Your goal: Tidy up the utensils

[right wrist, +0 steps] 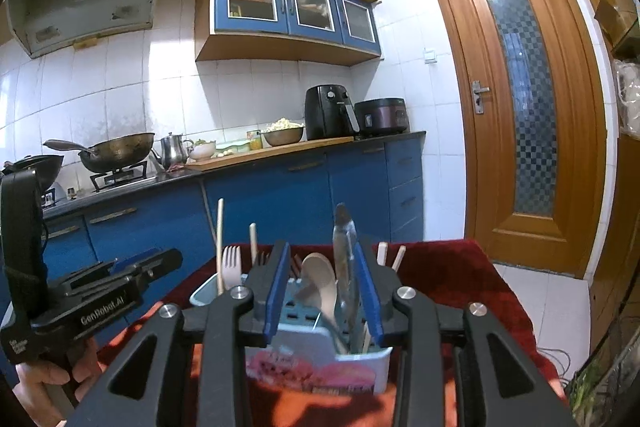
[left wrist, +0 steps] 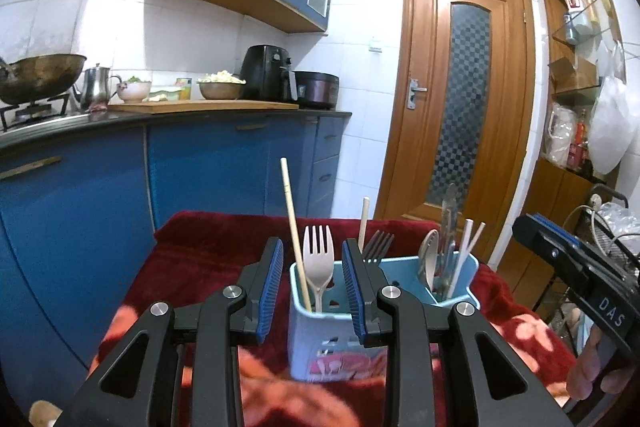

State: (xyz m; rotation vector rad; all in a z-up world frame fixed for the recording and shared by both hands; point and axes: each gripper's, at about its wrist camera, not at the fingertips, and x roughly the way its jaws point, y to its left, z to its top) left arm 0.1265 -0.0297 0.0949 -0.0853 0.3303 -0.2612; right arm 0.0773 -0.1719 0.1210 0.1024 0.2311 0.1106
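Note:
A light blue utensil holder [left wrist: 332,343] stands on a red cloth [left wrist: 200,267]. Its left end holds a beige fork [left wrist: 318,259], a chopstick [left wrist: 294,227] and a metal fork [left wrist: 378,247]. Its right end holds a spoon [left wrist: 429,259], metal utensils and pale chopsticks [left wrist: 466,251]. My left gripper [left wrist: 312,291] is open and empty, level with the holder's left end. My right gripper [right wrist: 324,295] is open and empty in front of the holder [right wrist: 320,355], framing the beige spoon [right wrist: 322,283] and a metal utensil [right wrist: 344,259]. Each gripper shows in the other's view.
A kitchen counter [left wrist: 200,115] with blue cabinets runs behind, bearing a wok [left wrist: 40,75], kettle, bowls, air fryer [left wrist: 268,73] and cooker. A wooden door [left wrist: 464,99] stands right. Shelves and bags [left wrist: 608,123] crowd the far right.

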